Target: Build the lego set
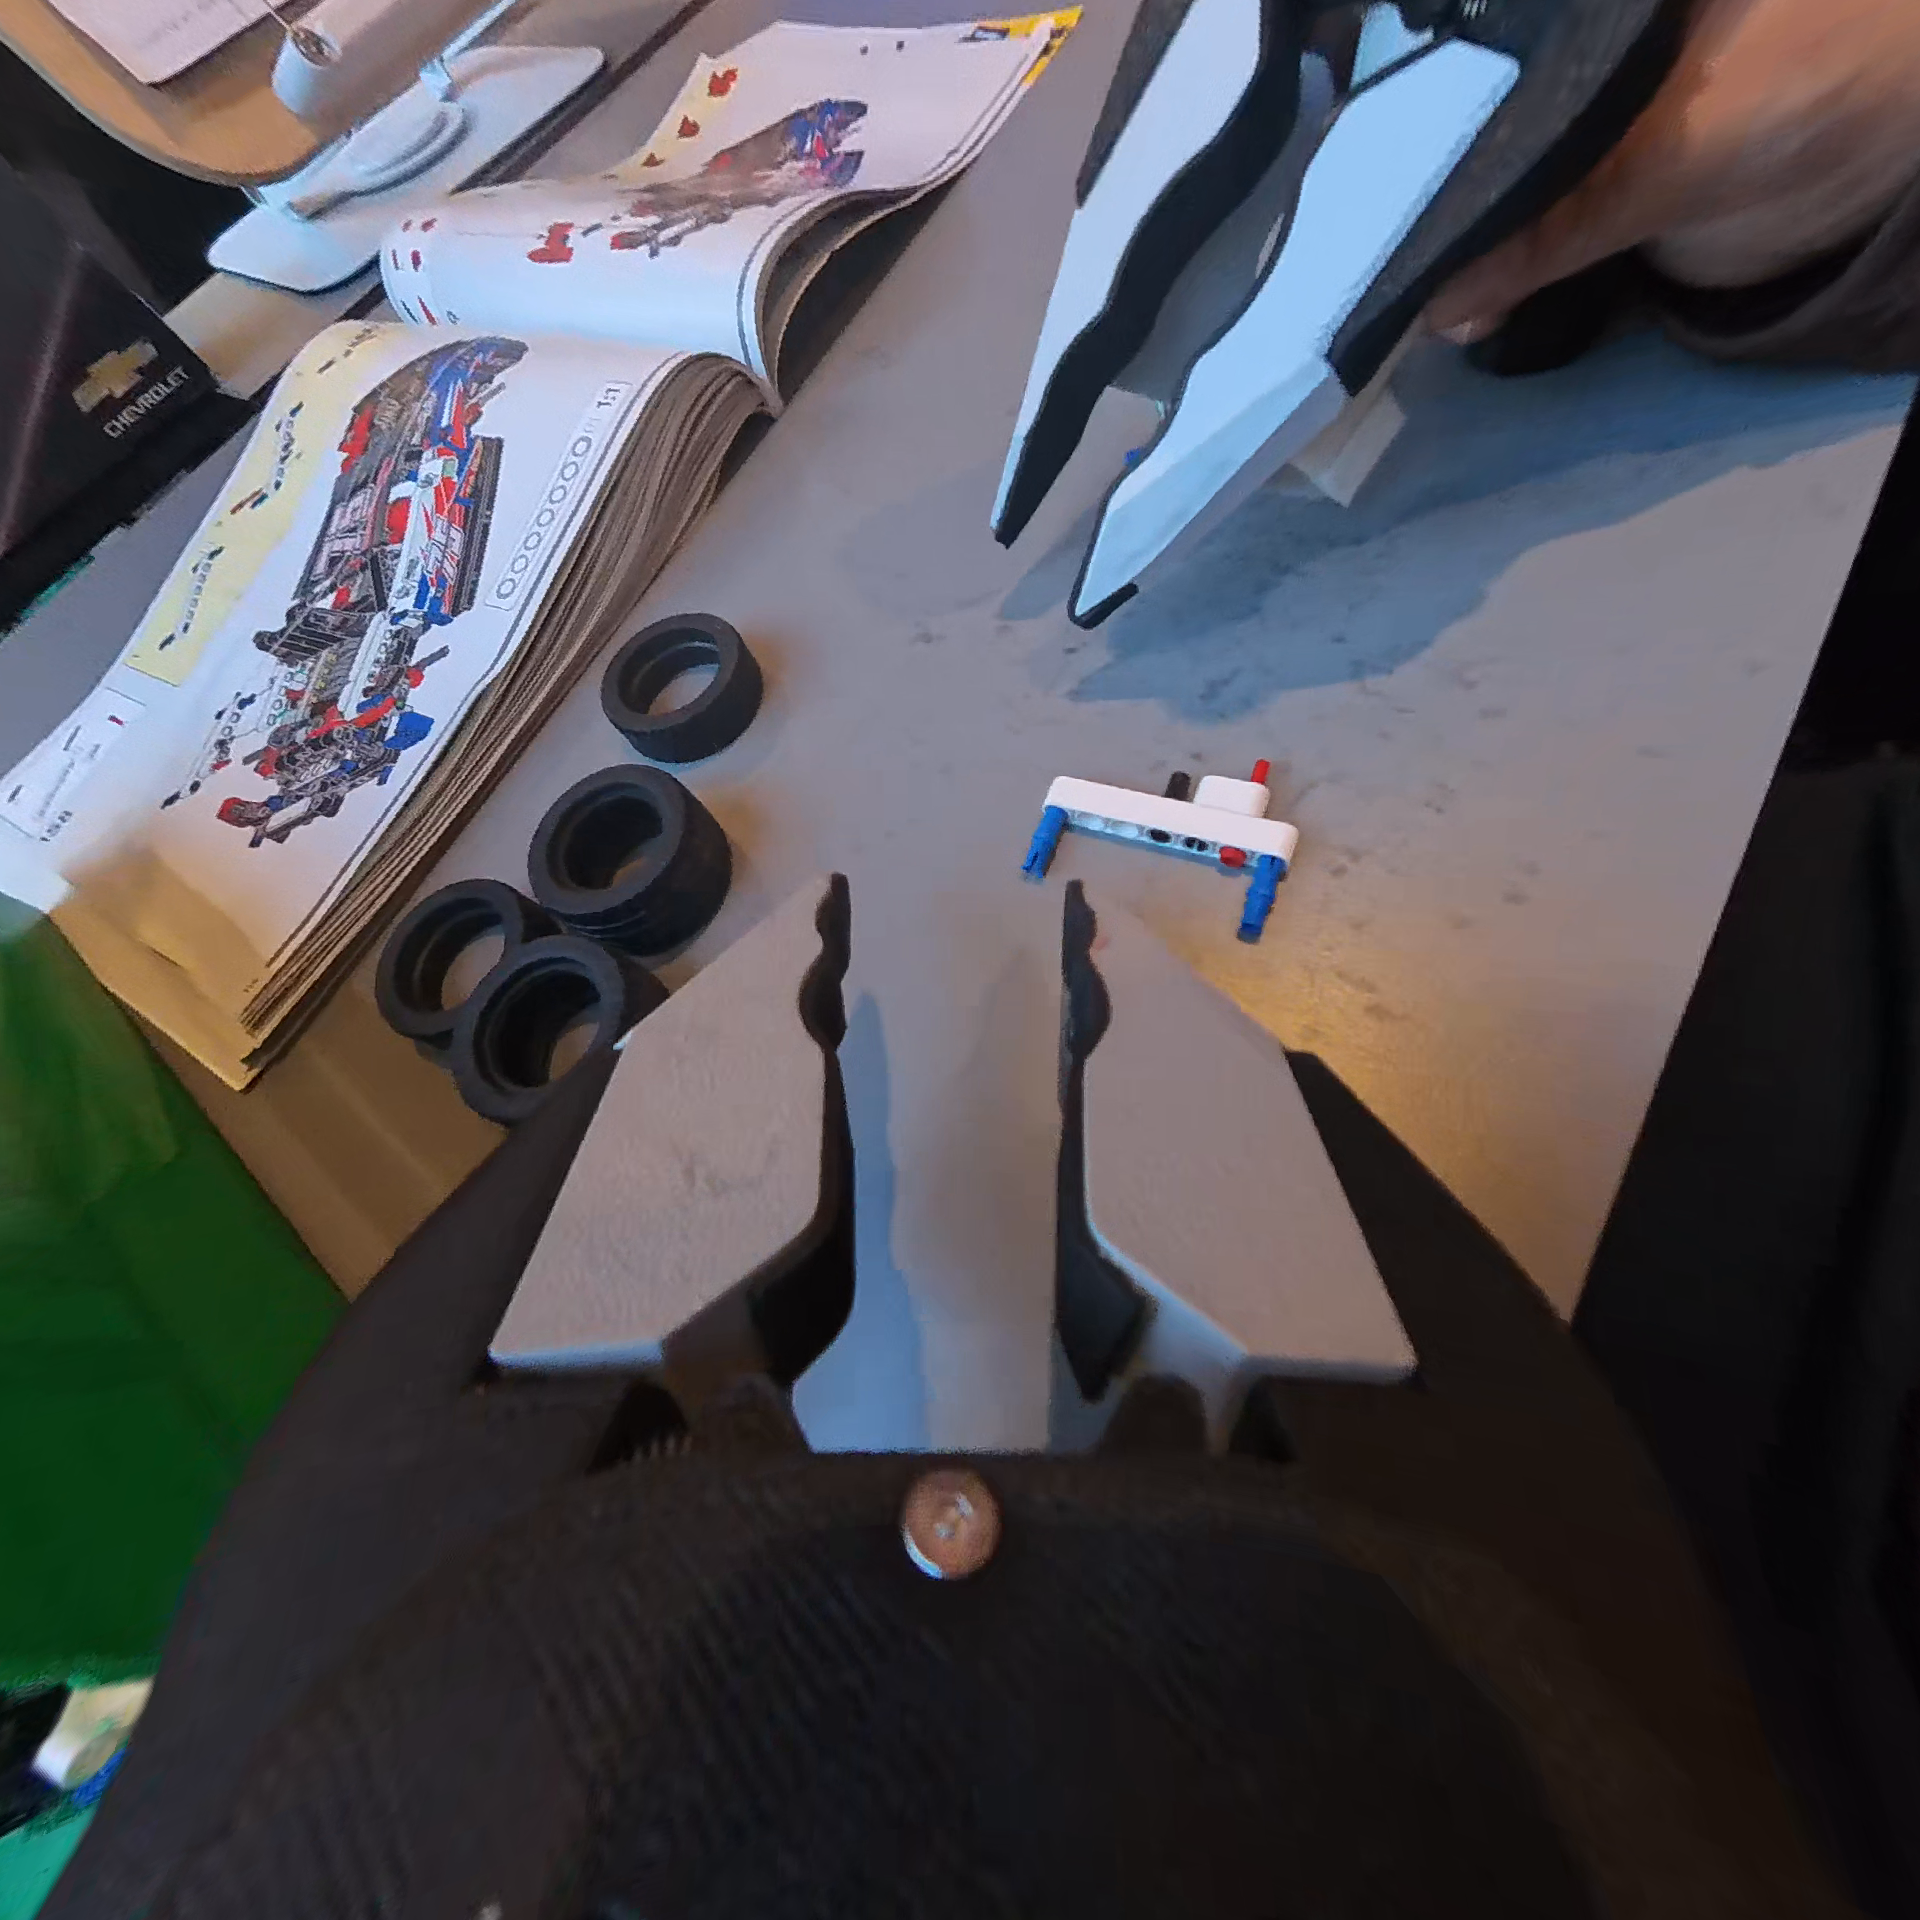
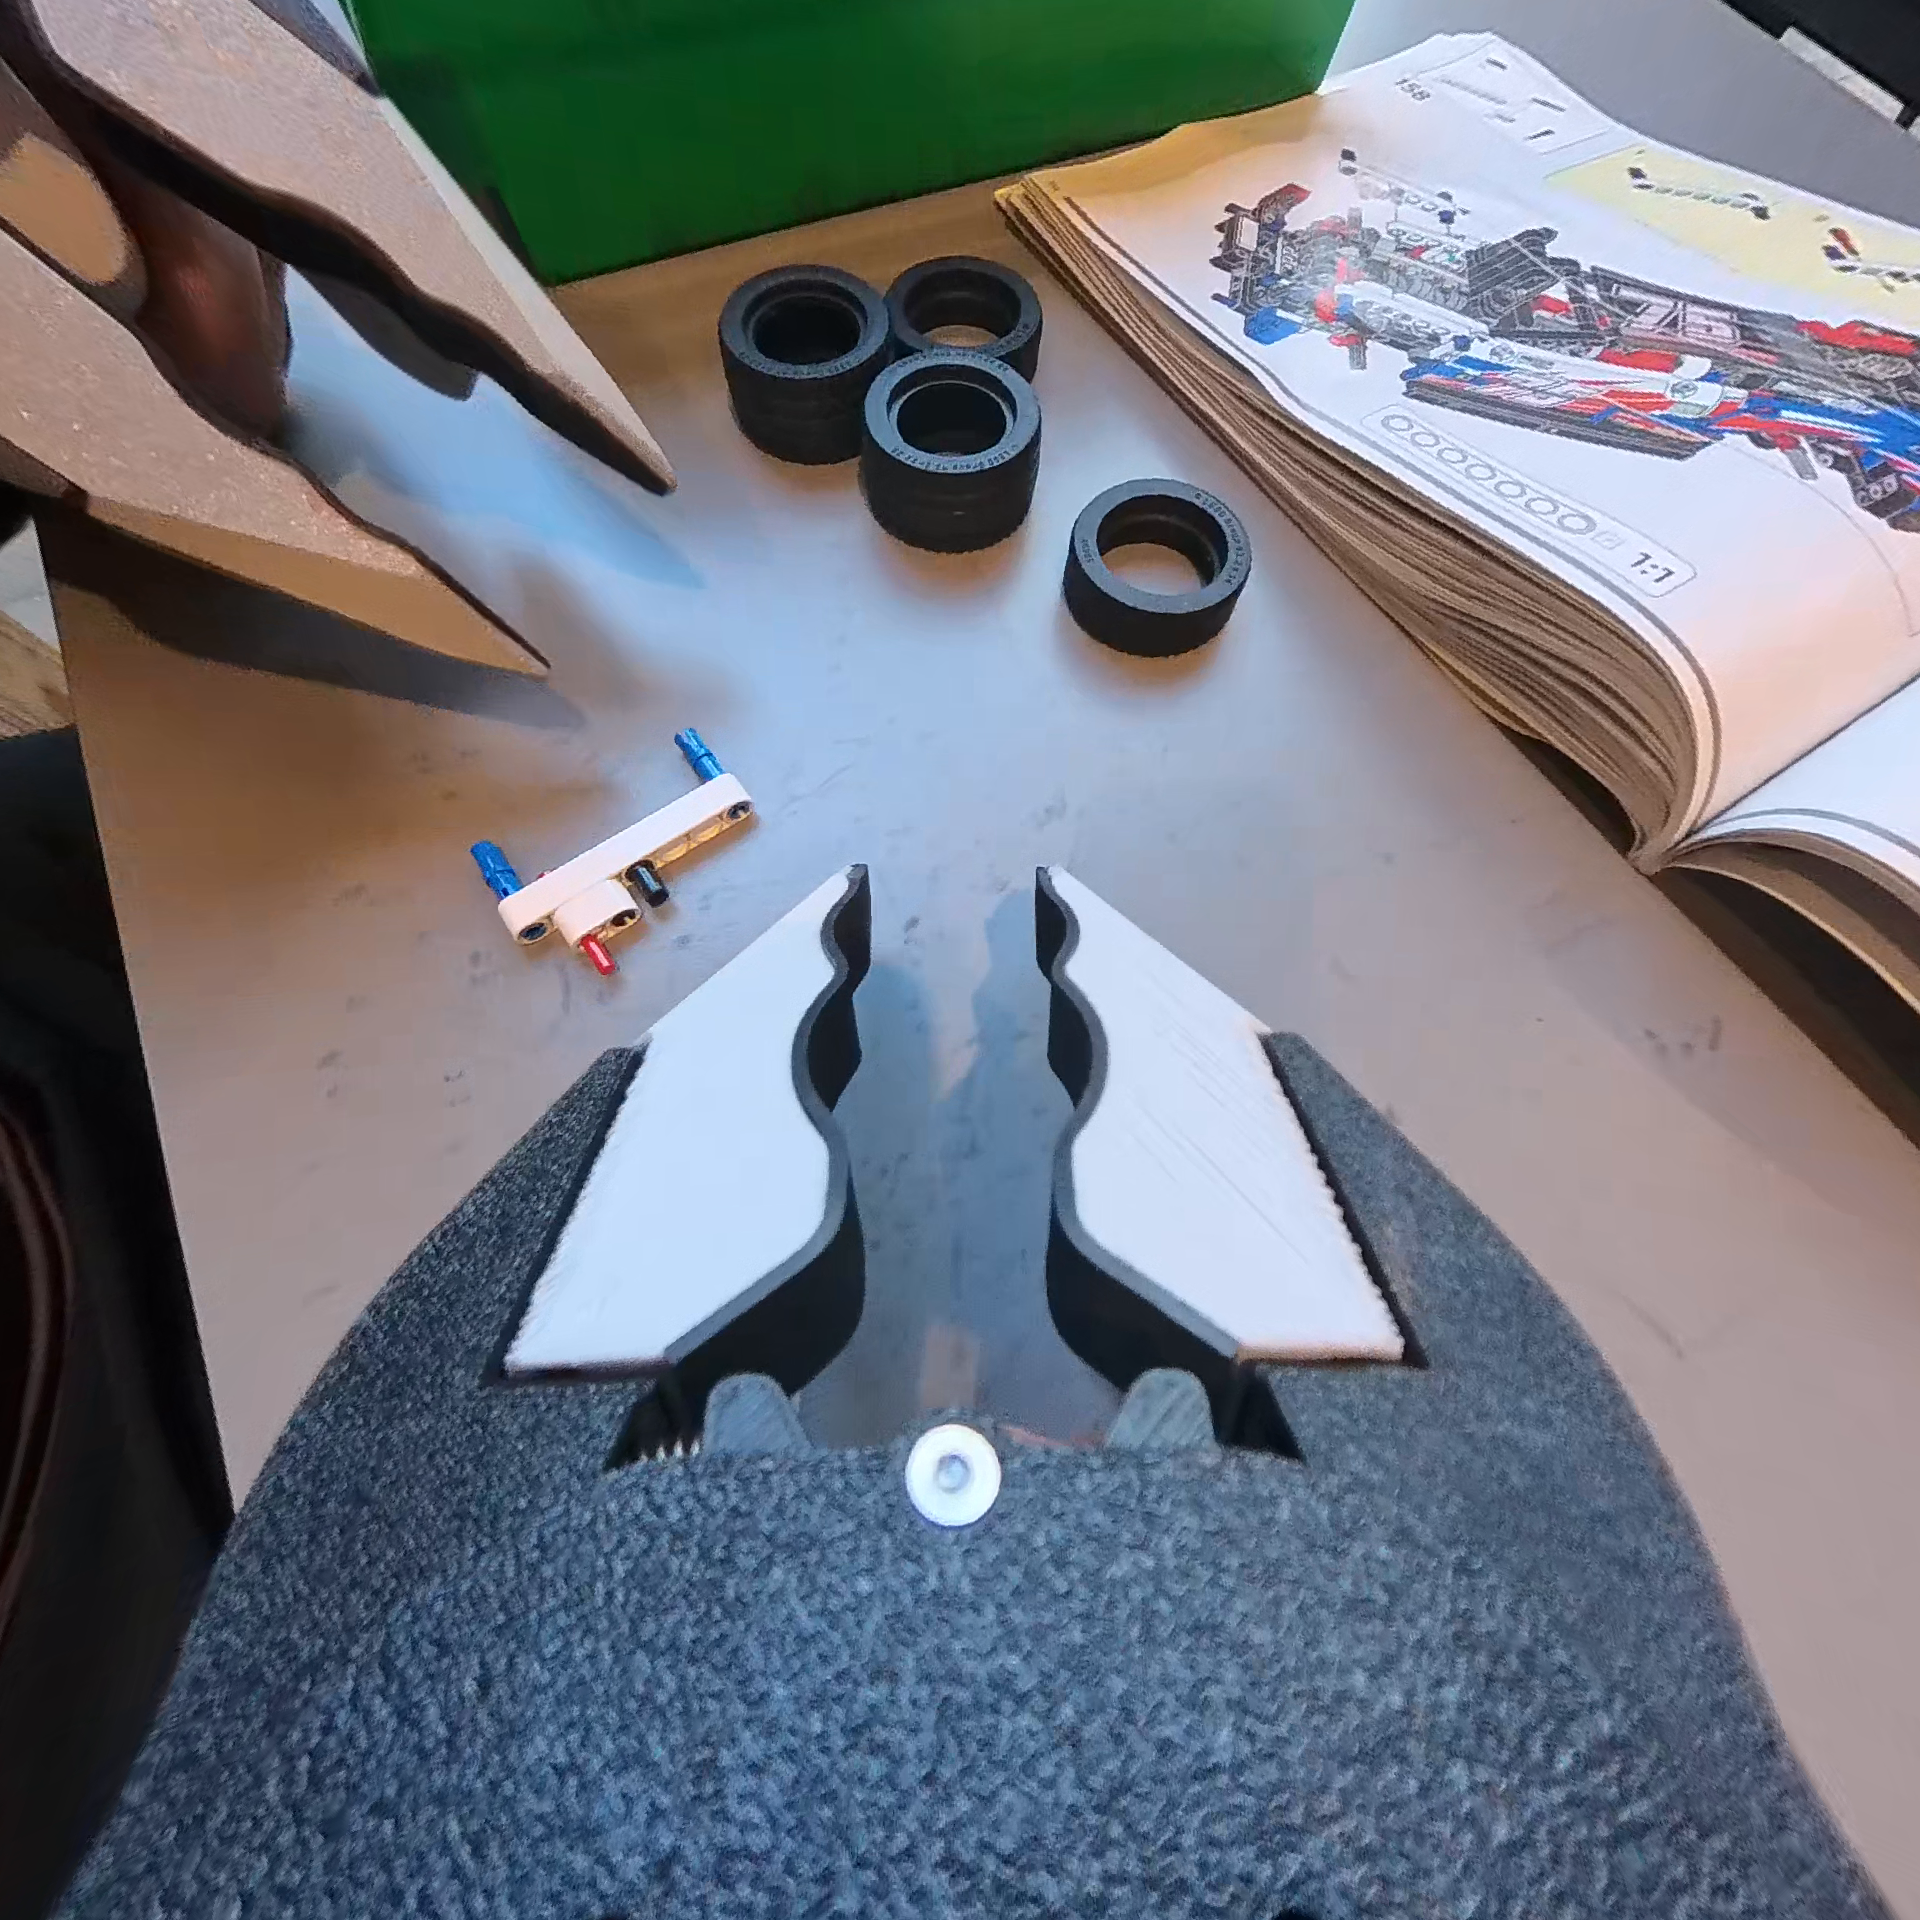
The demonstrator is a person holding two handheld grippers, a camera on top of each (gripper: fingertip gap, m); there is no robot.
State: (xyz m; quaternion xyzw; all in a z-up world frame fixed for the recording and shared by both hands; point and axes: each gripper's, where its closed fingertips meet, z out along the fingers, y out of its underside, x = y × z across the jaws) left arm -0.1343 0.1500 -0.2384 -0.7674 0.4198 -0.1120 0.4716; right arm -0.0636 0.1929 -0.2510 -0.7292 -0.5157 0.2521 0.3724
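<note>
A small white lego beam assembly (image 2: 623, 862) with blue, red and black pins is seen lying flat on the grey table (image 2: 1039, 748), untouched. The left gripper (image 1: 951, 899) is held just beside it, fingers apart and empty. The right gripper (image 2: 951, 883) is also held parted with nothing between its fingers, near the assembly. 4 black tyres (image 2: 951, 457) are grouped between the assembly and an opened instruction booklet (image 2: 1507, 395); a green box (image 2: 831, 114) is set behind them.
</note>
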